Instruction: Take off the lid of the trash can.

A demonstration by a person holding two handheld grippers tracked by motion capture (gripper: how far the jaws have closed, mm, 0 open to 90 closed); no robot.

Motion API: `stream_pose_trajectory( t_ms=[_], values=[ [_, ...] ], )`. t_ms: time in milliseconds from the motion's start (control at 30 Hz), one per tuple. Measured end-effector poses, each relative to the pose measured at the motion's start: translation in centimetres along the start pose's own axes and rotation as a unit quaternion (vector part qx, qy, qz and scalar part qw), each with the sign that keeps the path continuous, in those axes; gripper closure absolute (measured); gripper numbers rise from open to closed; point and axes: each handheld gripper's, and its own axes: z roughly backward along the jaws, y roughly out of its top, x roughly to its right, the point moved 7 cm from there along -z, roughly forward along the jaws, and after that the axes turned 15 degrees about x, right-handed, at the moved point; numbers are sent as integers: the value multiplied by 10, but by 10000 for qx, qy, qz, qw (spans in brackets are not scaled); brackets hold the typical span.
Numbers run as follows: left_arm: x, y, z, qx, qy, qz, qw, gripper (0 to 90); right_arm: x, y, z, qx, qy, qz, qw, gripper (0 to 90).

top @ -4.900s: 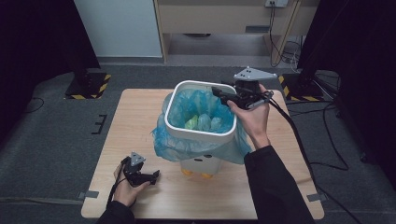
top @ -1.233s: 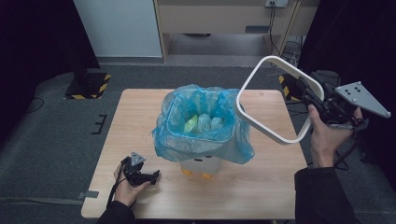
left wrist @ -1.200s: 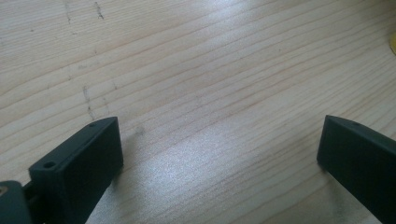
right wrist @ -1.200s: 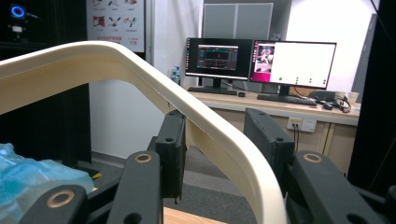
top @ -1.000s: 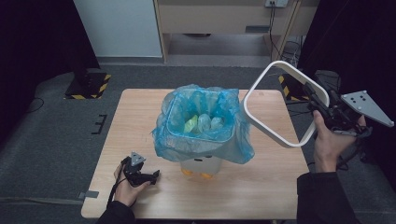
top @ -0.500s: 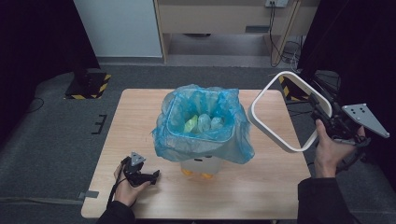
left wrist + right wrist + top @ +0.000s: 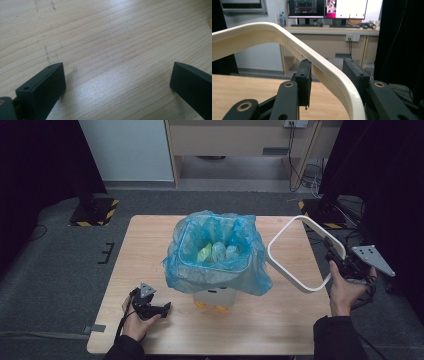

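A white bin stands mid-table, lined with a blue plastic bag whose edge hangs loosely over its top; crumpled rubbish lies inside. My right gripper is shut on a white rounded ring and holds it tilted in the air over the table's right edge, apart from the bin. The right gripper view has that ring passing between the jaws of my right gripper. My left gripper rests at the front left of the table. It is open over bare wood.
The wooden table has free room left of the bin and along its front. Two black stands with striped bases stand on the floor behind it. Further back are a desk with monitors and dark curtains at both sides.
The ring, seated on the bin's top in the oldest frame, is off it. Over the last second my right gripper has lowered it at the right. My left gripper has stayed put.
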Motion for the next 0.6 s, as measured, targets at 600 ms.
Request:
stream_pose_trajectory(
  t_ms=[600],
  values=[
    [0, 0, 0, -5, 6, 0, 10000, 0, 9, -91, 15, -927, -4, 58, 9957, 601]
  ],
)
